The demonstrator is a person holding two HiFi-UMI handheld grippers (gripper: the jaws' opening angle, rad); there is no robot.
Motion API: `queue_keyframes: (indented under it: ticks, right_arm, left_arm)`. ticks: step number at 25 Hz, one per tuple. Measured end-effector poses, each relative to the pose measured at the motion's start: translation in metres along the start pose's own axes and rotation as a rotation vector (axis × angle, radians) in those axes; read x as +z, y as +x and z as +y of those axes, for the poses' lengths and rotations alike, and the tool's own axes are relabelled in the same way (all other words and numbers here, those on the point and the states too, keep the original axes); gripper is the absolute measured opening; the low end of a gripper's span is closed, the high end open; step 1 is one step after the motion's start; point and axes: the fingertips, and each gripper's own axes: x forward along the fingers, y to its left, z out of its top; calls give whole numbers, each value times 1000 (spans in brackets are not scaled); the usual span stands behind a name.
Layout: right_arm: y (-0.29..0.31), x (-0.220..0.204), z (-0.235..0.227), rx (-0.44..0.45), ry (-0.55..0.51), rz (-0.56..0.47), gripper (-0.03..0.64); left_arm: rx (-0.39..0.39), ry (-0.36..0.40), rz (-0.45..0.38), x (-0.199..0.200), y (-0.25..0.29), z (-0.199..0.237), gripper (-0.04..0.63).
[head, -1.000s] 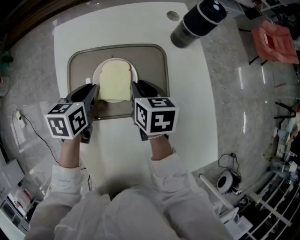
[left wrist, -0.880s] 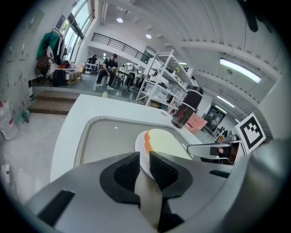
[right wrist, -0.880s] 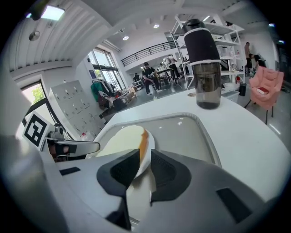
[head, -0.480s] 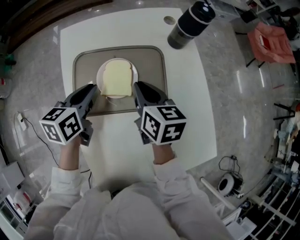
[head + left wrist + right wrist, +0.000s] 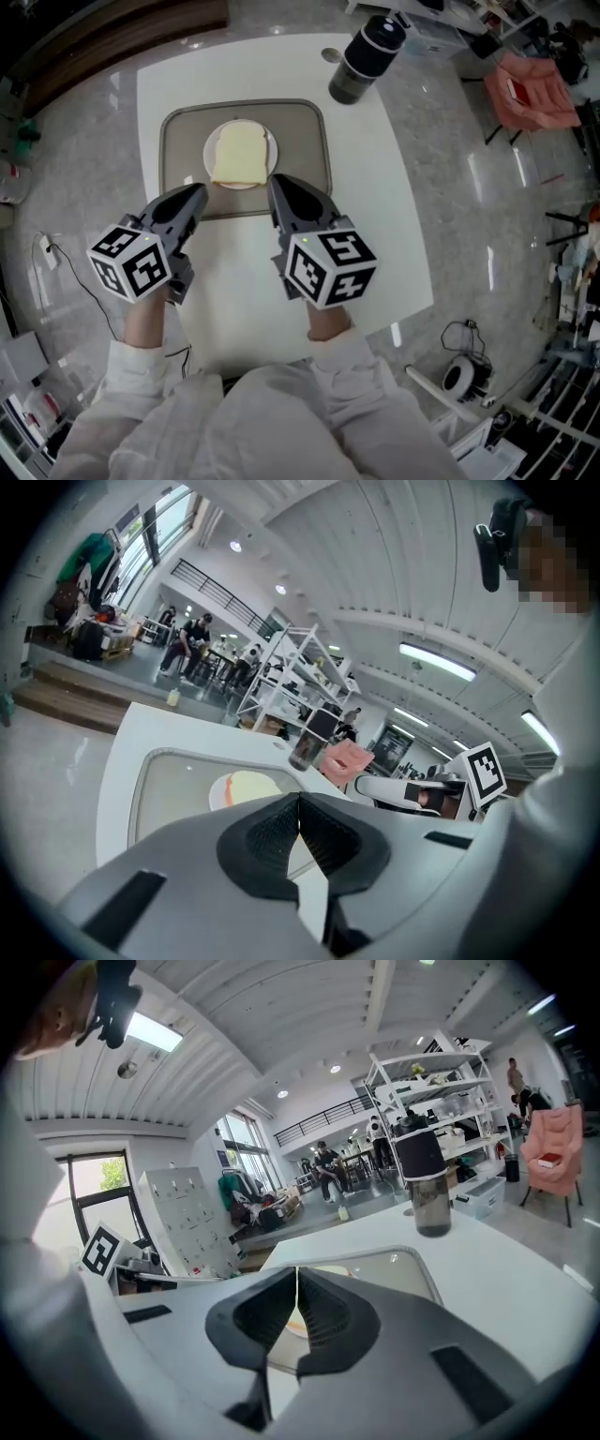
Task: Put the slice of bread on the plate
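Back from the plate (image 5: 208, 150), left gripper (image 5: 199, 190) and right gripper (image 5: 277, 180) (closed) have withdrawn.

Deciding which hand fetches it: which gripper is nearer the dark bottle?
The right gripper: the bottle stands ahead and to its right, while the left gripper hangs farther left, away from it.

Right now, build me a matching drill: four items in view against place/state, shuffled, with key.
Things:
1. slice of bread
2. plate
3. dark bottle
4. left hand-held gripper

Place or state:
A. shut, holding nothing
B. on the tray
C. lying on the plate
D. standing off the tray, at the far right of the table

Pairs: 1-C, 2-B, 3-D, 4-A
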Motion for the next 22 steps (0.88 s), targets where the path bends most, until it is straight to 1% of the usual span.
queue_keyframes:
  ticks: [3,10,18,22]
  right_arm:
    - [-12,-6,8,-4,-9,-10,18]
    - [-58,-26,37,-1,-26,-30,17]
    - [-107,-44,65,-45,-43,-68,17]
    - [-130,-60,83,-54,-39,-75,17]
  left_arm:
    - [-43,8,-21,-5,-11,-17,9]
    - [-120,54,-68,-15,-51,-60,9]
    - [-122,64,-65,-45,-97,-89,9]
    - [-136,55,-67,-61,-117,-105,9]
